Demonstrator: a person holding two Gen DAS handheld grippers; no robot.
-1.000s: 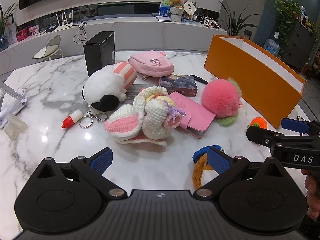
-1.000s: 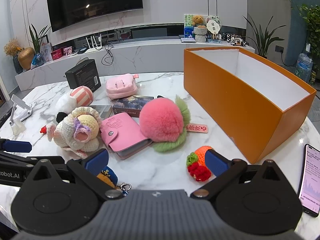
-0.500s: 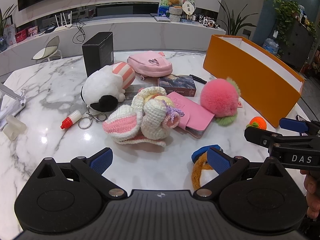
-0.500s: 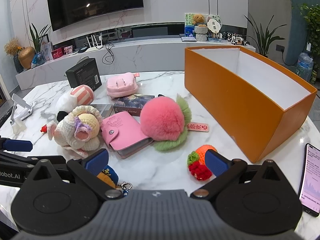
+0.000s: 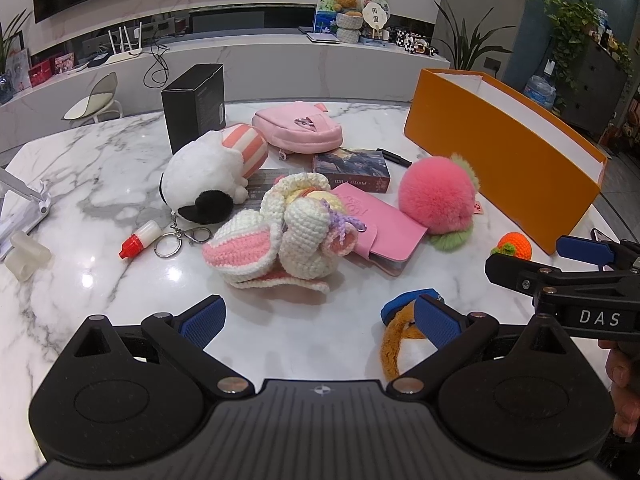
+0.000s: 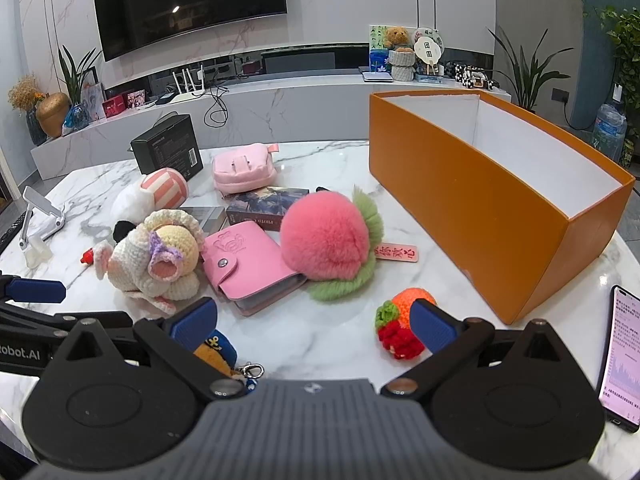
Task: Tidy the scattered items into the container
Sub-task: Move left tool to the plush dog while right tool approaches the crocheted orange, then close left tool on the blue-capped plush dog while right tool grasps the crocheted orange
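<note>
An empty orange box (image 6: 472, 208) stands at the right of the marble table; it also shows in the left wrist view (image 5: 500, 152). Scattered items lie left of it: a crochet doll (image 5: 288, 232), a pink wallet (image 6: 244, 264), a pink fluffy peach (image 6: 324, 236), a crochet orange with strawberry (image 6: 400, 320), a white plush (image 5: 208, 176), a pink pouch (image 5: 298, 128), a card box (image 5: 352, 170) and a small blue-capped toy (image 5: 400, 320). My left gripper (image 5: 320, 316) is open and empty, just before the doll. My right gripper (image 6: 312, 320) is open and empty, with the crochet orange by its right finger.
A black box (image 5: 194, 104) stands at the back. A small red-capped bottle (image 5: 140, 238) and key ring (image 5: 176, 240) lie left of the doll. A phone (image 6: 620, 356) lies at the right edge. A white stand (image 6: 36, 216) sits at the far left.
Both grippers have barely shifted; the scene has slid very slightly in both views. Nothing was taken hold of or let go.
</note>
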